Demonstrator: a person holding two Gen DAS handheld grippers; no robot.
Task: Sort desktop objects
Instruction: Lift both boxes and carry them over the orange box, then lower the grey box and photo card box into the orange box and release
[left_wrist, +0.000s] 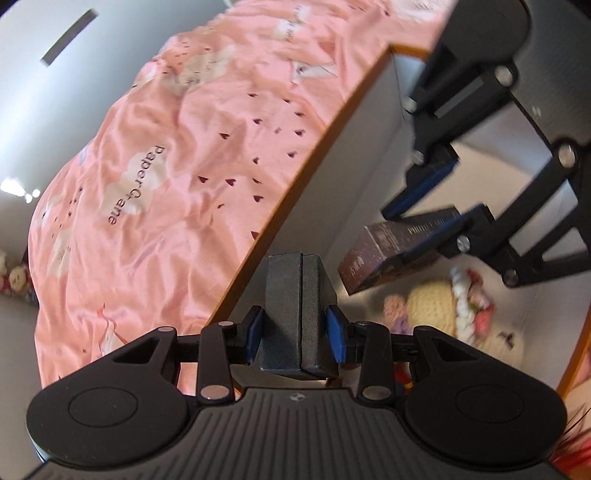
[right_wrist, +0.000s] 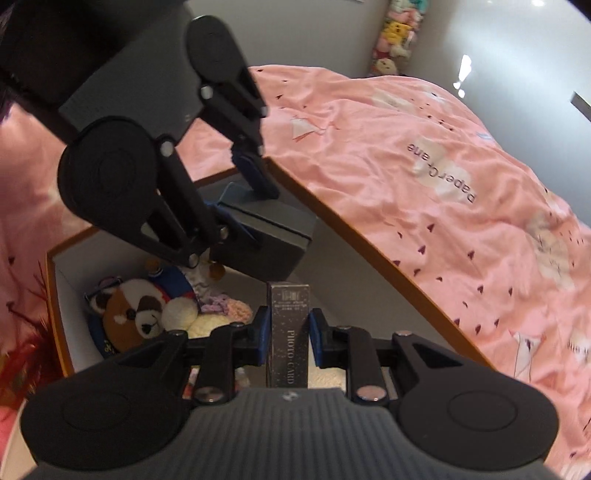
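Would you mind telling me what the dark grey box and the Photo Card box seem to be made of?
The dark grey box looks like rigid card wrapped in matte, woven-textured paper, with a fine weave grain and a lid seam. The Photo Card box looks like thin printed card with a slight sheen, judging by its speckled print and crisp folded edges.

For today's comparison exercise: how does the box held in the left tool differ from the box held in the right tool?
The dark grey box is plain and thick; the photo-card box is slimmer and carries printed lettering. The grey box shows a seam down its middle; the photo-card box looks speckled. Both are clamped between blue pads above the white storage box.
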